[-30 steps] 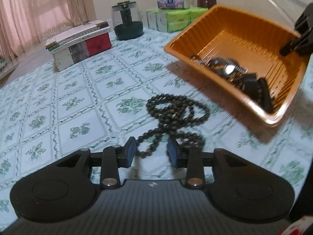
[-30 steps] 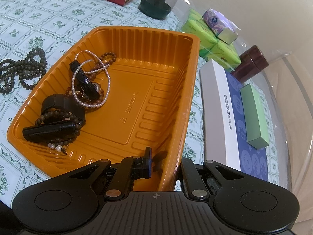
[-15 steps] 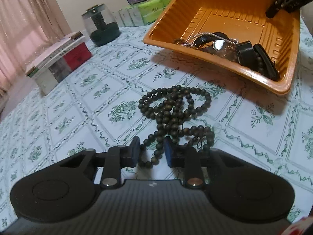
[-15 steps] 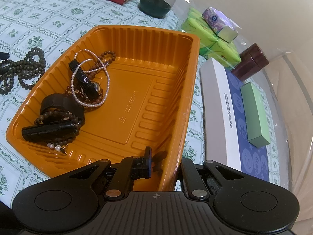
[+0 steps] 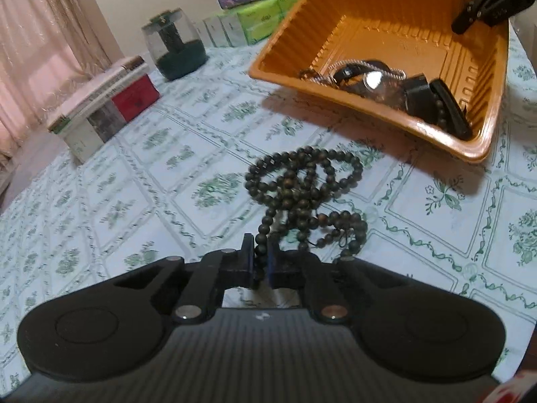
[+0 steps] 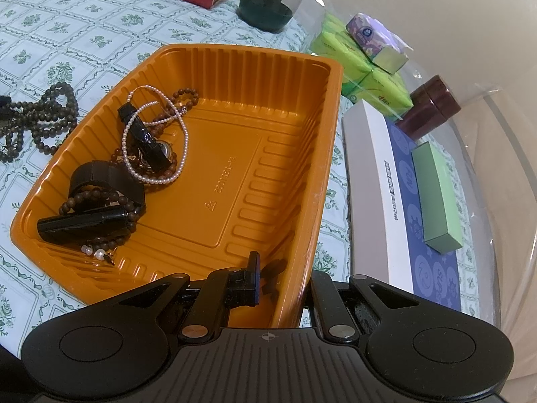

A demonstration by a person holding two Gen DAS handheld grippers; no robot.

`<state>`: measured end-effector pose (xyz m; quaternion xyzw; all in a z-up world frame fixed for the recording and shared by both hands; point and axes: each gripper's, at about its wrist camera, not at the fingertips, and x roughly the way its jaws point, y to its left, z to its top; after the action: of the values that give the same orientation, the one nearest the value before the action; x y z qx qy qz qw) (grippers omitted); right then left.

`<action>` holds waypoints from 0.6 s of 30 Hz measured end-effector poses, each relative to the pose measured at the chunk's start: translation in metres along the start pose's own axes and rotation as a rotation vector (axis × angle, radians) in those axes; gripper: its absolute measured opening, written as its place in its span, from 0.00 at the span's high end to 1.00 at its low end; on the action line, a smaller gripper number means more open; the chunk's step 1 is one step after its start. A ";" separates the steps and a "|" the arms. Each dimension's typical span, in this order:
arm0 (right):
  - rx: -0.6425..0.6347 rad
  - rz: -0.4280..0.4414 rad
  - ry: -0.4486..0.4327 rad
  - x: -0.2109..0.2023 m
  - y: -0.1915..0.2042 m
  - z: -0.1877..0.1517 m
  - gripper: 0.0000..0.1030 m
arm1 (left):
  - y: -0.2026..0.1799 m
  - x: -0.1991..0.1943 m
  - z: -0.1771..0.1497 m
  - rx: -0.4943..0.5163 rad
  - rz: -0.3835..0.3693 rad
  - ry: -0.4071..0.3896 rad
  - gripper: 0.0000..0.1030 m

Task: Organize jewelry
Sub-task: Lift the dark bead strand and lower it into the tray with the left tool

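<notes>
Left hand-held gripper clamped on the near end of the dark bead necklace, its two fingers drawn together around a single strand. The rest of the necklace lies in a loose heap on the desk, directly ahead of this gripper. The strand's long axis runs away from the fingers toward the orange tray. The tray sits beyond the heap and to the right, raised and tilted so that its near rim stands above the cloth.

Right hand-held gripper clamped on the tray's near right corner, one finger inside the wall and the other outside it. In the right wrist view the necklace shows on the desk just beside the tray's left wall. Inside the tray, a pearl strand, brown beads and black bands are gathered at the left end; the right part of the floor is bare.

The left gripper is the nearer to the necklace, and already holds it. The coming move probably carries the beads forward and rightward, over the tray's near rim. The trailing heap may drag or snag on that rim.
</notes>
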<state>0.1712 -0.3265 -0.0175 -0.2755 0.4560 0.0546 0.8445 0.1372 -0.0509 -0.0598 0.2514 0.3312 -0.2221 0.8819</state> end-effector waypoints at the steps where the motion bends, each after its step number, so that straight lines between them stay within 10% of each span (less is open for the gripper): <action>1: -0.001 -0.001 0.000 0.000 0.000 0.000 0.91 | 0.003 -0.004 0.001 -0.005 0.010 -0.011 0.94; 18: -0.017 -0.009 0.002 -0.002 0.001 0.002 0.91 | 0.092 -0.098 0.066 -0.065 0.137 -0.191 0.94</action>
<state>0.1716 -0.3238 -0.0157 -0.2847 0.4553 0.0544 0.8418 0.1525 0.0033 0.0790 0.2225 0.2348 -0.1732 0.9303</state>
